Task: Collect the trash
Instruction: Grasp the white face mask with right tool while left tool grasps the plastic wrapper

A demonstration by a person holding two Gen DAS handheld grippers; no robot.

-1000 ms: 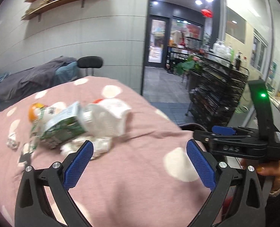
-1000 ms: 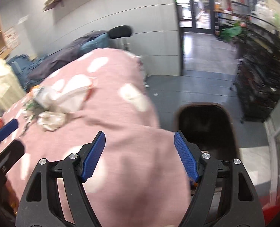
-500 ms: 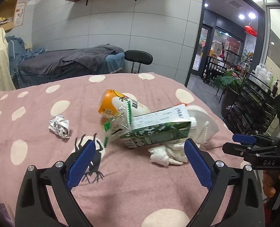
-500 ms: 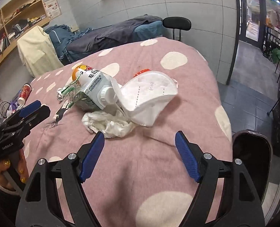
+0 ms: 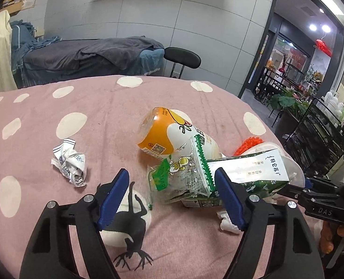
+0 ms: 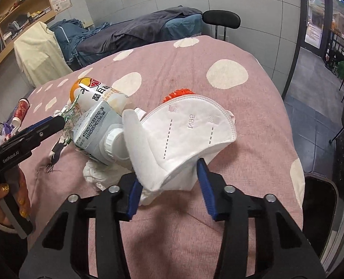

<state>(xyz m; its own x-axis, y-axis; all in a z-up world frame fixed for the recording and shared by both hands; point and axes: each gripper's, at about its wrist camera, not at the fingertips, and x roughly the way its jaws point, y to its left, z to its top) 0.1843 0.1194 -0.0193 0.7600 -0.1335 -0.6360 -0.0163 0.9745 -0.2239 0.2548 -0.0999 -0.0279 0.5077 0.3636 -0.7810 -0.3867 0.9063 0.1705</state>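
Observation:
A pile of trash lies on the pink dotted tablecloth [image 5: 102, 107]: an orange-and-white bottle [image 5: 169, 132], a clear green-edged wrapper [image 5: 181, 174], a green-and-white carton [image 5: 248, 169], a white face mask [image 6: 183, 134] and a crumpled tissue [image 6: 95, 174]. A crumpled paper ball [image 5: 70, 162] lies apart to the left. My left gripper [image 5: 172, 193] is open, its jaws either side of the wrapper. My right gripper [image 6: 169, 179] is open, its jaws around the near edge of the mask.
A dark bin [image 6: 320, 211] stands below the table's right edge. A black chair [image 5: 182, 58] and a covered bed [image 5: 88, 55] are behind the table. A black metal rack [image 5: 316, 137] is on the right. A red item [image 6: 178, 93] lies behind the mask.
Both grippers have moved in close to the trash pile. The left jaws now flank the wrapper and the right jaws flank the mask; both have narrowed.

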